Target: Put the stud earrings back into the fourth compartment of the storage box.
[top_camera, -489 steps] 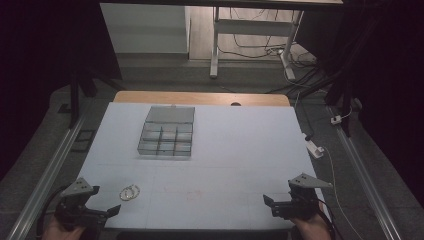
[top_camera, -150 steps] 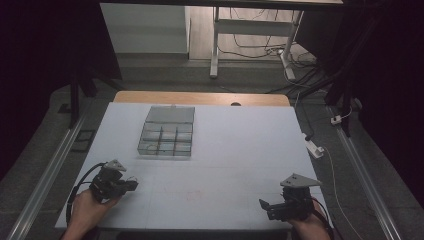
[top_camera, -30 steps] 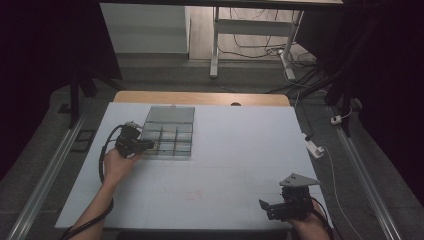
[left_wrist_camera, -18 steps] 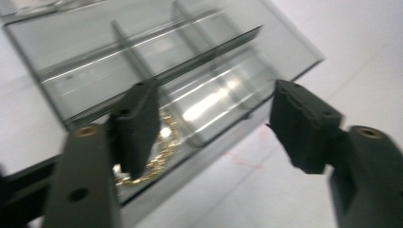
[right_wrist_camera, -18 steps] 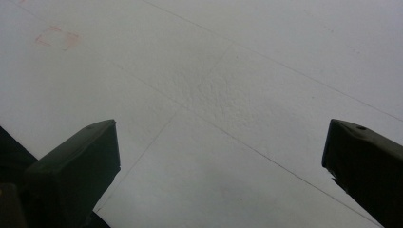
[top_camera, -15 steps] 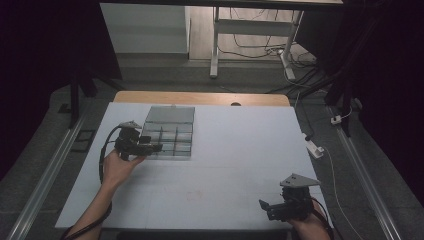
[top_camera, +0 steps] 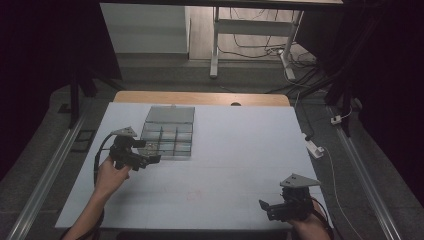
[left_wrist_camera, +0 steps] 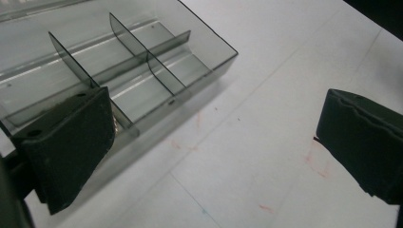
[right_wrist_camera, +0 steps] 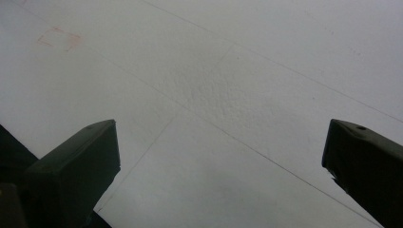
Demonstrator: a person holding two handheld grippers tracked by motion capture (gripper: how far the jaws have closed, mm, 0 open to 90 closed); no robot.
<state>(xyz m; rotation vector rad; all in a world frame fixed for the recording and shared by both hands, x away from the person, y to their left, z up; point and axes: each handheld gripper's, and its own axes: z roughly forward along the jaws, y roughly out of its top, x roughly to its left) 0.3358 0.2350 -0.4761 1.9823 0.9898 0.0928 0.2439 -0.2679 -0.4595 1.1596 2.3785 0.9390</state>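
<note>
On the left, by the near left corner of the box (top_camera: 167, 131): left gripper (top_camera: 149, 153), jaws spread wide, just been opening, nothing pinched between them. Peeking out beside one jaw, in the corner pocket of the box: a small shiny bit (left_wrist_camera: 114, 127), too small to name. Looks dropped in there, so probably done with that step. Left to do, at a guess: pull the hand away from the box. Other pockets look bare, lid open at the back.

Close to the box wall on that side, so little room there; best to lift up or slide back toward the near edge. Plenty of bare table (top_camera: 240, 150) in the middle, nothing to bump into.

On the right, low by the near edge of the table: right gripper (top_camera: 266, 210), jaws spread too, holding nothing, flat white table under it. Not much room behind it before the edge. Lots of room ahead and to its left.
</note>
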